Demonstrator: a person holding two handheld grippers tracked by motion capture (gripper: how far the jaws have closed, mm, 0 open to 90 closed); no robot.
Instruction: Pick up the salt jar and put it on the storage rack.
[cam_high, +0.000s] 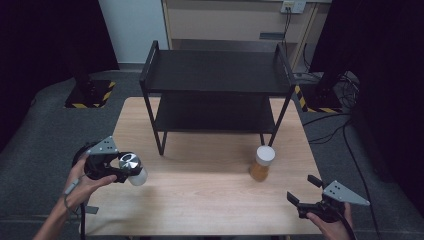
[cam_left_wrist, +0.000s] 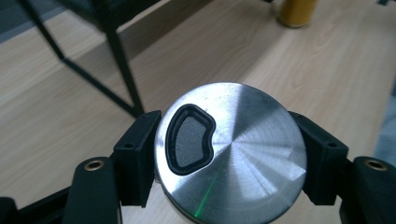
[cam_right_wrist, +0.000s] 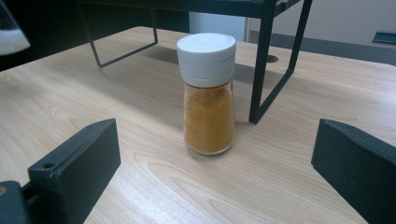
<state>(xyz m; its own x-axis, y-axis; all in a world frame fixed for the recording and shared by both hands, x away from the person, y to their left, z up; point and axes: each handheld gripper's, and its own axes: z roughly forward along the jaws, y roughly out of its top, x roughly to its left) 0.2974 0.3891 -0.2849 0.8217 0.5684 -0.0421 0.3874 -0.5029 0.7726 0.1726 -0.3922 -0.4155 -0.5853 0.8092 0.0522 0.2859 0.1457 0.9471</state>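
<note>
My left gripper is shut on a shaker with a brushed metal lid and a white body, held above the table's left side. In the left gripper view both black jaws press the lid's rim, and a dark pouring opening shows on top. A glass spice jar of orange powder with a white cap stands upright on the table right of centre. My right gripper is open near the front right corner. In the right gripper view the spice jar stands ahead between the wide-apart jaws.
A black two-tier metal rack stands at the back of the wooden table, its front right leg just behind the spice jar. Cables lie on the grey floor to the right.
</note>
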